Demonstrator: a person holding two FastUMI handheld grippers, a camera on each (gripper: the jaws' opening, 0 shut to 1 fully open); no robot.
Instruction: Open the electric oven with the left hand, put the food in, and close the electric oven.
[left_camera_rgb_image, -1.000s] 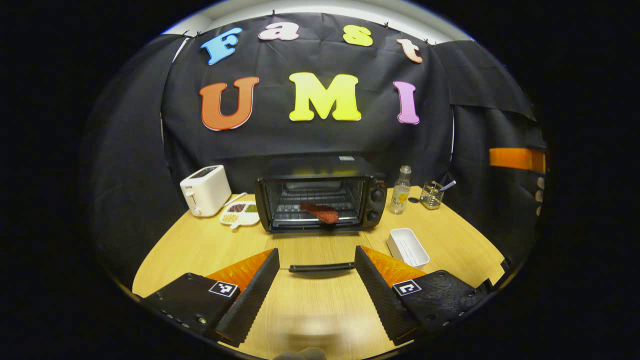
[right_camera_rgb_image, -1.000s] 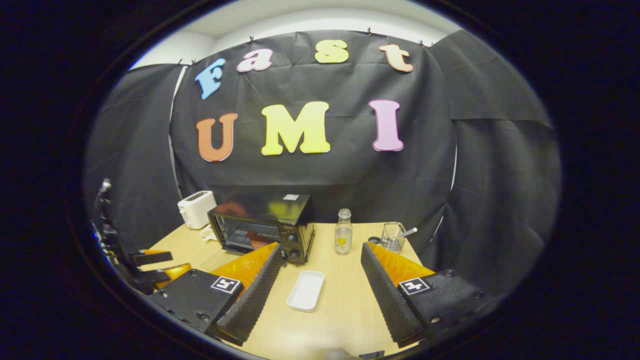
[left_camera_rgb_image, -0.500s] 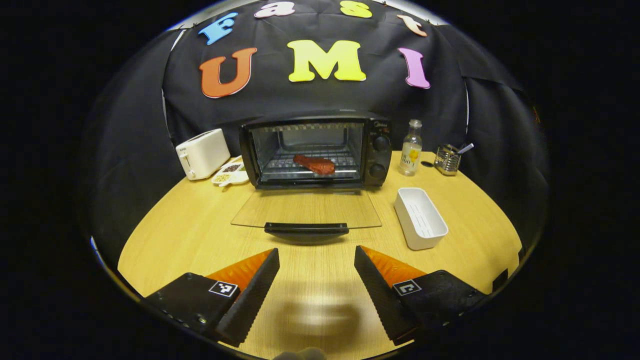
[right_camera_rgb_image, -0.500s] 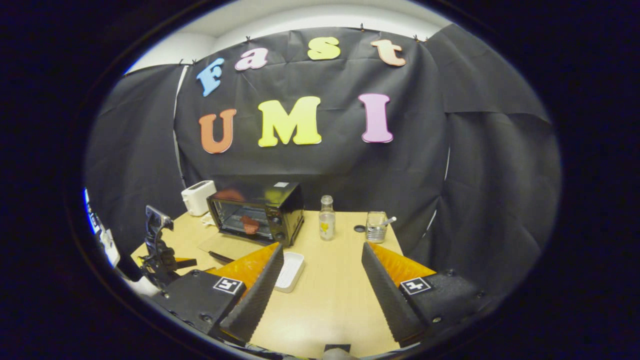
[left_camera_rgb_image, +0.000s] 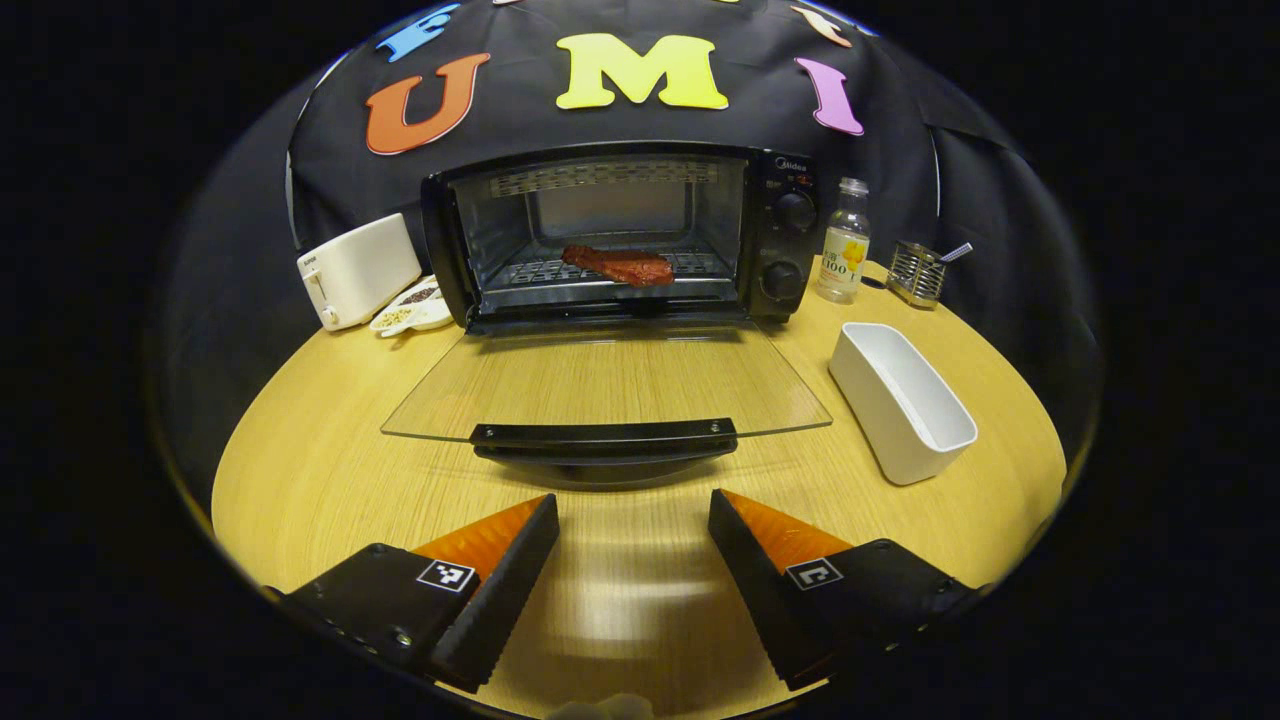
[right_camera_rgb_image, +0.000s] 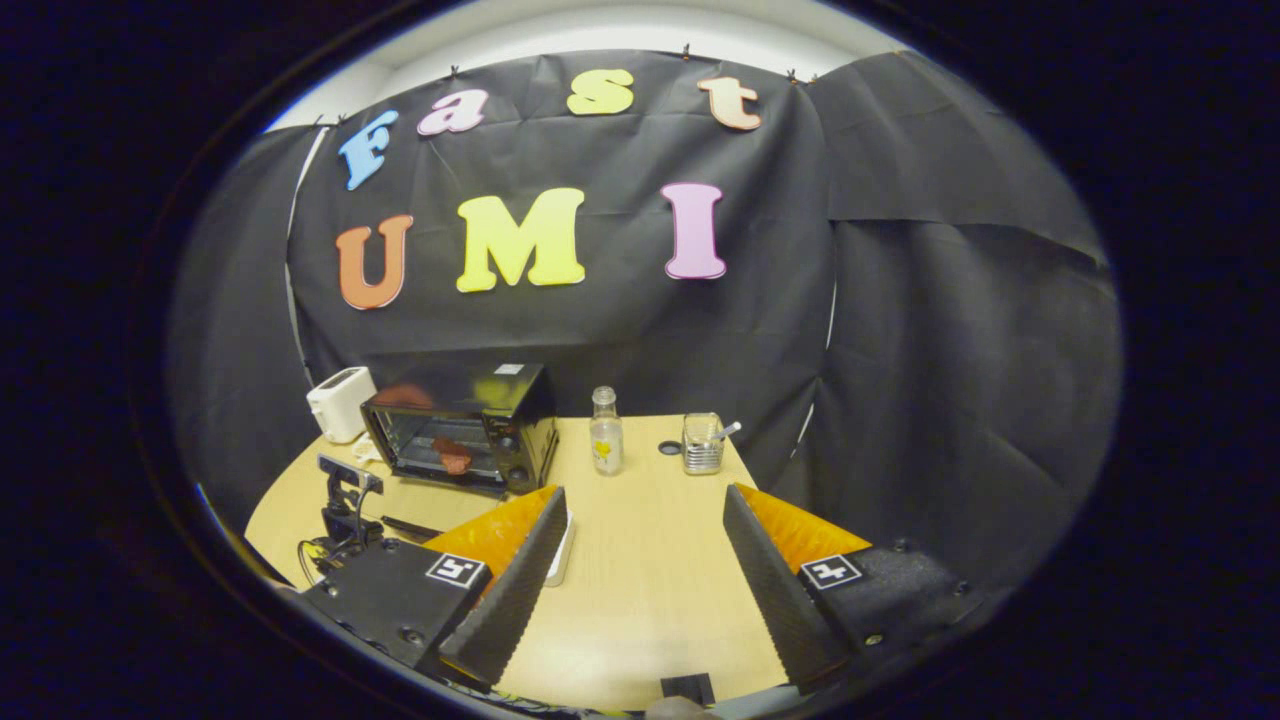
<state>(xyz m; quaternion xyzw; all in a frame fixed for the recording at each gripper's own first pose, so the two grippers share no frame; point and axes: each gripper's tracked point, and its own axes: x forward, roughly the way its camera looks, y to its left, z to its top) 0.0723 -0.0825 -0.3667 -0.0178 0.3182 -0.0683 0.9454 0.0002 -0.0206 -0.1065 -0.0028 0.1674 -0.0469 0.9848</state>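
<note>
Food (left_camera_rgb_image: 618, 265) lies on the oven (left_camera_rgb_image: 620, 235) rack, glass door (left_camera_rgb_image: 605, 385) folded flat on the table; closing is the step in hand. Left gripper (left_camera_rgb_image: 633, 540), fingers wide and empty, must get under the handle (left_camera_rgb_image: 603, 434) and lift

In the right gripper view the white tray (right_camera_rgb_image: 560, 549) is mostly hidden behind a finger of the right gripper (right_camera_rgb_image: 640, 580), and the left gripper (right_camera_rgb_image: 345, 500) is partly covered by that same gripper's body. The food (right_camera_rgb_image: 452, 458) in the oven (right_camera_rgb_image: 460, 425) is too small there to identify. The dish (left_camera_rgb_image: 412, 308) beside the toaster (left_camera_rgb_image: 358, 270) is partly hidden behind the oven's corner in the left gripper view.
</note>
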